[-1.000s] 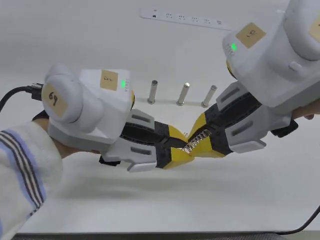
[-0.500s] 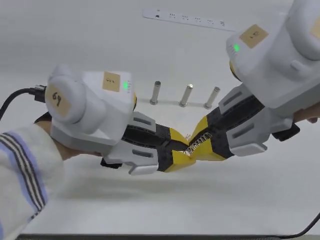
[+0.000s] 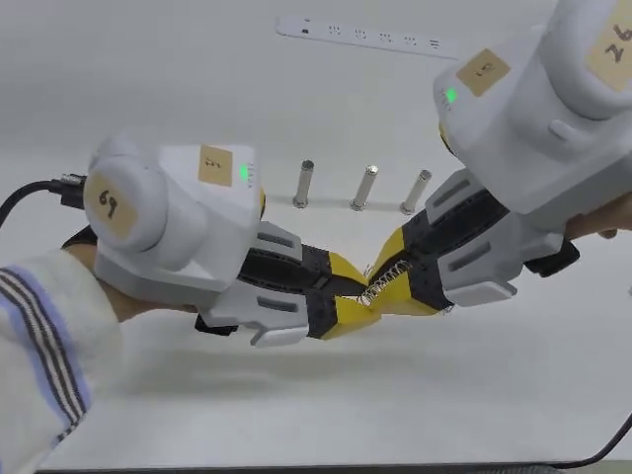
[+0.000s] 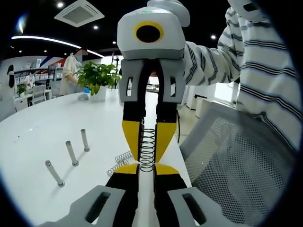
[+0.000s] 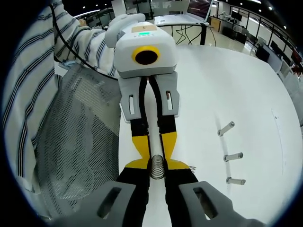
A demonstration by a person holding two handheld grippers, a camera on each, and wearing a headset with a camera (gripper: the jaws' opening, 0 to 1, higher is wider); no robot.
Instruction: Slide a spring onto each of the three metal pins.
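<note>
Head view: at centre frame the left gripper [image 3: 360,294], coming in from the left, meets the right gripper [image 3: 395,279], reaching down from the upper right, tip to tip over the white workbench [image 3: 197,89]. Both are pinched nearly closed on a single spring [image 3: 387,276], which lies slanted along the right gripper's jaws with its lower end at the left gripper's yellow tips. Just behind them, three metal pins [image 3: 364,187] stand upright in a row, all bare. A power strip [image 3: 365,37] lies along the top edge.

Left gripper view: the gripper's own jaws rise at bottom centre, narrowed to the coil's width. The spring [image 4: 147,149] runs straight up the middle into the right gripper [image 4: 147,142] facing it. Two loose springs [image 4: 120,161] wait on the bench just left of the jaws, and the pins [image 4: 71,152] stand at lower left.

Right gripper view: the spring [image 5: 157,169] shows end-on at lower centre between this gripper's jaws, with the left gripper [image 5: 155,147] opposite. The pins [image 5: 233,156] sit well apart at right.

The shared hold looks like a re-grip, squaring the coil so an open end is free for a pin. No pin has been fitted yet.
</note>
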